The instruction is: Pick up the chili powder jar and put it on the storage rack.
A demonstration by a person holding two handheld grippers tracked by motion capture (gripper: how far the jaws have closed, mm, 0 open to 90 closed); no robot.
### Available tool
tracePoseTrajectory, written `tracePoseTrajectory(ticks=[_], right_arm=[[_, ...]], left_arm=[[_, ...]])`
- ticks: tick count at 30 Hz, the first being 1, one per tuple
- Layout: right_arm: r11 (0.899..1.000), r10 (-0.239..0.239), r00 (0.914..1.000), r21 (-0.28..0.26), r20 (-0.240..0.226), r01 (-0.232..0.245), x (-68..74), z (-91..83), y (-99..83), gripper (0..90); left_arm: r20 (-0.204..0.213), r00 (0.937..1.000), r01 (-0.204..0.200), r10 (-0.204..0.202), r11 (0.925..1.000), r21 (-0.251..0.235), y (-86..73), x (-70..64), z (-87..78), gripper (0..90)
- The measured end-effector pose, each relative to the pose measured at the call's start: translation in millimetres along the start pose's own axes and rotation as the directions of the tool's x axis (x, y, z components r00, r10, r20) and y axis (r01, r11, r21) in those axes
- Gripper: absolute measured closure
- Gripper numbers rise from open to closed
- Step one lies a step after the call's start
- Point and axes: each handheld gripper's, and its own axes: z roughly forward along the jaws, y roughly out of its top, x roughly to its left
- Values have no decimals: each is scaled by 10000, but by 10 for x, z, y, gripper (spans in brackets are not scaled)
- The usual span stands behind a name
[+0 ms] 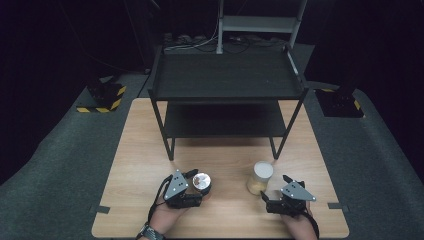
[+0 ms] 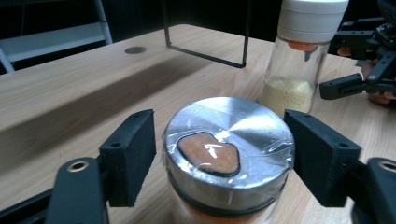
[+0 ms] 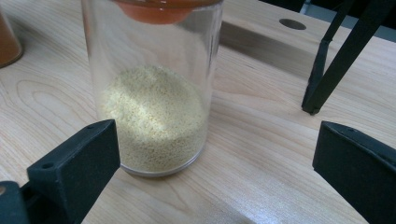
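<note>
Nearest, the left gripper (image 2: pixel 219 163) has its released fingers (image 2: pixel 133 151) either side of a metal-lidded jar (image 2: pixel 229 149), not yet touching it; closing squarely on the lid should hold it. The right gripper (image 3: pixel 210 172) hangs spread before a grain jar (image 3: pixel 154 93) on the tabletop (image 1: pixel 225 210). Beyond, the rack (image 1: pixel 225 95) legs stand close, so lift straight up.

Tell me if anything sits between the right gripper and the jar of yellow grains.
Nothing visible does. The right gripper is open just short of the jar of yellow grains, with bare table between them. The silver-lidded jar sits off to the side, between the left gripper jaws.
</note>
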Motion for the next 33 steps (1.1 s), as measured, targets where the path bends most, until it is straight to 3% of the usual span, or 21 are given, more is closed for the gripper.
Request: tracePoseTrajectory(ticks=[5,13,21,22,33], right_arm=[[10000,69,10000,-9,-43,-69,-15,-1,-2,1],[10000,-16,9999,25,-133,16,-28,13,9,1],[10000,-29,9999,38,-138,30,-28,14,11,1],[10000,-30,9999,40,-139,31,-28,15,12,1],[9999,-104,9999,122,-136,105,-19,21,26,1]], left_arm=[[63,9999,-102,101,9999,33,-16,-11,22,333],[62,9999,-150,150,9999,-20,-42,-9,17,340],[83,9999,132,-131,9998,-166,-81,8,4,348],[-8,9997,260,-261,9996,-128,-68,4,-10,349],[-365,9991,183,-195,9993,-325,2,-44,-100,349]])
